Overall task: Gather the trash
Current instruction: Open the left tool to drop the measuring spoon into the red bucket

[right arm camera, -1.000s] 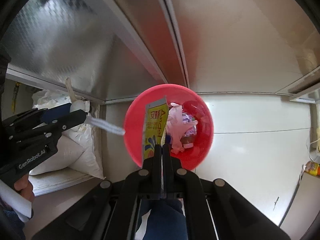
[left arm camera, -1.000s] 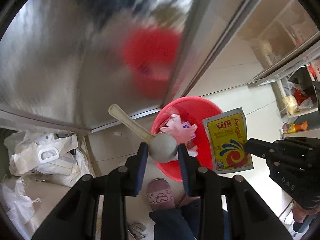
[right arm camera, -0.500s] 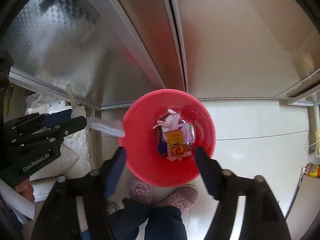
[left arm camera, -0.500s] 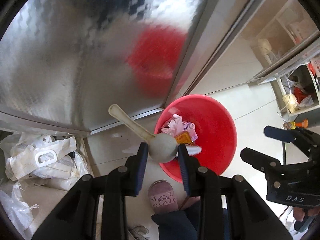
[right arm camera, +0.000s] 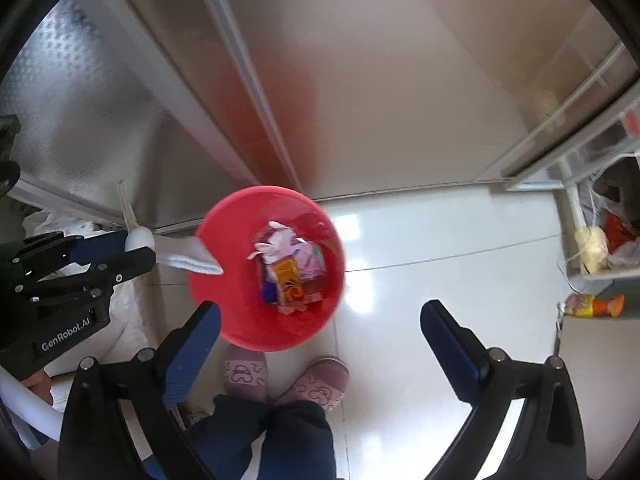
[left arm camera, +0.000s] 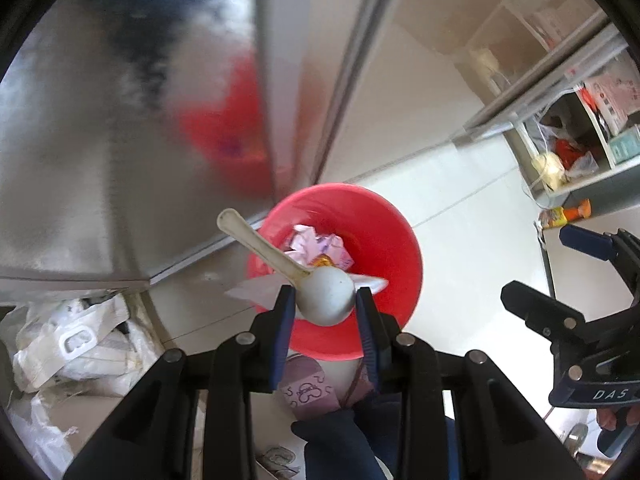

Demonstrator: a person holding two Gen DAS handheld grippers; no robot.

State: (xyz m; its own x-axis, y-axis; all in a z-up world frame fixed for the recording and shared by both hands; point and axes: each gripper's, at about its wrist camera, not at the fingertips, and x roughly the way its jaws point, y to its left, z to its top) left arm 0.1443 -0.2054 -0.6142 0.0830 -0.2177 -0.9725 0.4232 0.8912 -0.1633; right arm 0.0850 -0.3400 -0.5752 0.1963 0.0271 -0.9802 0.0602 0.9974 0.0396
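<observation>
Spoon (left arm camera: 324,294) clamped in left gripper (left arm camera: 325,312); right gripper (right arm camera: 320,316) fingers just spread, empty; one red basin (right arm camera: 232,320).

Tile floor (right arm camera: 420,248) w/ red bin (right arm camera: 236,320).

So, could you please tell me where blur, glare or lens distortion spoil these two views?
Left wrist view: the spoon in the left gripper is sharp, the metal panel above carries a smeared red reflection, and straight edges bow. Right wrist view: the red bin and its trash are slightly soft, window glare whitens the floor tiles, and dark corners ring the picture.
</observation>
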